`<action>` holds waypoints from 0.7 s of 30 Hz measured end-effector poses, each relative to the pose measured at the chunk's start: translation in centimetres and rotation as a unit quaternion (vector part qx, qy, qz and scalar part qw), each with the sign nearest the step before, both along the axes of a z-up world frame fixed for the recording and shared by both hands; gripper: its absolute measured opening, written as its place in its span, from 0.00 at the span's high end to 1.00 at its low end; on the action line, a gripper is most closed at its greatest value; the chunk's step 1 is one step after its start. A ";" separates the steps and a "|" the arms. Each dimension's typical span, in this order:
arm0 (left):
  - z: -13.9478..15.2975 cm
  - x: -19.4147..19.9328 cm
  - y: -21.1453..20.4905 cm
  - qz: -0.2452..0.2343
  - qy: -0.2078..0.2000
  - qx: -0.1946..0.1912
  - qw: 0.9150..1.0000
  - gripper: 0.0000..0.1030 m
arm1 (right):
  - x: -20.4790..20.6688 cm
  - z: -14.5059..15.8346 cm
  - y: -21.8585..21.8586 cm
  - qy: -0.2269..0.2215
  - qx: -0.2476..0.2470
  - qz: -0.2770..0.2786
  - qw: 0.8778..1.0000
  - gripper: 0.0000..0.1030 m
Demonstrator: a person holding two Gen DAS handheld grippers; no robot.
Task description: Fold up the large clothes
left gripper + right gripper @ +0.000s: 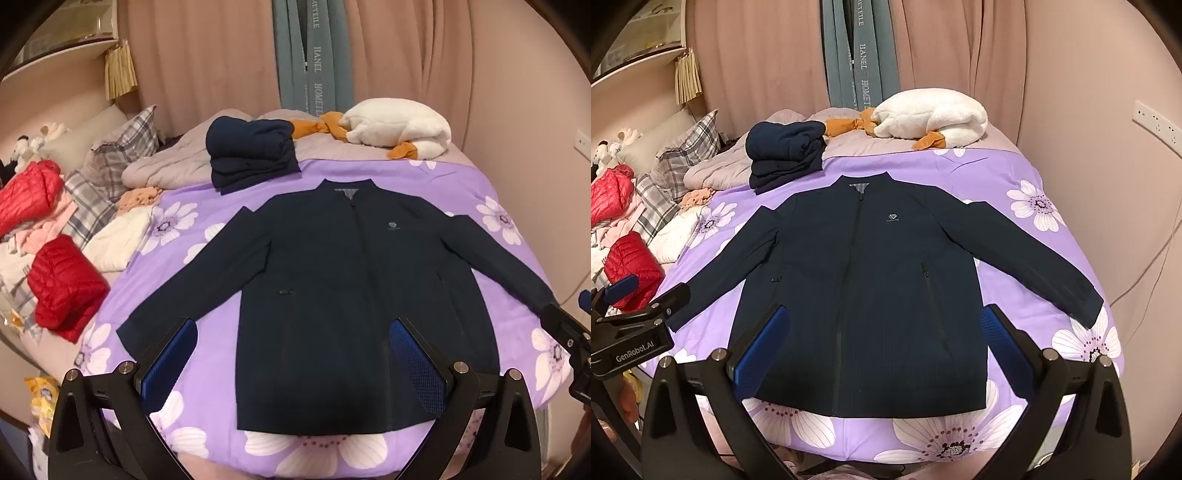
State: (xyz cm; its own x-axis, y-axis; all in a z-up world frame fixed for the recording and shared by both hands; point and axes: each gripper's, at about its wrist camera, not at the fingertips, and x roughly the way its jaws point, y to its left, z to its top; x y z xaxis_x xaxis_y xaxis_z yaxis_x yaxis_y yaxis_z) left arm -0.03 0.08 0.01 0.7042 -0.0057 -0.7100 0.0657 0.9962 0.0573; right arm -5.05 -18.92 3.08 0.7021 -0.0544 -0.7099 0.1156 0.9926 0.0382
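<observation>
Dark navy zip-front jacket [857, 302] lies flat at centre of purple floral bedspread [1015, 177], collar toward 12 o'clock. Left gripper [291, 363] and right gripper [882, 349] hover wide, empty. Risk: single-layer pinch could drag the smooth fabric askew.

The right gripper [576, 354] is cut off by the edge in the left wrist view. The dark jacket [857, 288] covers much of the purple bed cover [1015, 236]. The chest logo [893, 218] is too small to read

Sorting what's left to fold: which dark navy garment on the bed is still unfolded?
The navy jacket spread flat with sleeves out on the purple floral cover; the other navy garment behind its collar is already a folded stack.
</observation>
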 end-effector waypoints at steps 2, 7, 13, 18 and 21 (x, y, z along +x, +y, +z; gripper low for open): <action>0.0 0.0 0.1 0.000 0.001 -0.003 1.000 0.00 | 0.0 0.0 0.0 0.003 0.000 0.001 1.000 0.00; 0.2 -0.1 -0.4 0.001 0.006 -0.006 1.000 0.00 | 0.1 -0.1 0.1 0.005 -0.001 0.001 1.000 0.00; -0.1 0.0 -0.5 0.002 0.007 0.000 1.000 0.00 | 0.0 -0.3 0.1 0.006 -0.001 0.001 1.000 0.00; -0.4 0.2 -0.1 0.000 0.010 0.001 1.000 0.00 | 0.4 0.0 0.2 0.009 -0.003 0.002 1.000 0.00; -0.3 0.3 -0.1 0.000 0.009 0.001 1.000 0.00 | 0.4 -0.1 0.1 0.008 0.000 0.002 1.000 0.00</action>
State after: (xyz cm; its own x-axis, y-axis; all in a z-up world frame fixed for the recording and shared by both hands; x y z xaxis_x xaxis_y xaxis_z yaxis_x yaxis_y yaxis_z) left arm 0.24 -0.02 -0.32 0.6907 -0.0042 -0.7231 0.0659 0.9962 0.0572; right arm -4.63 -18.81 3.02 0.6909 -0.0517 -0.7211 0.1130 0.9929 0.0371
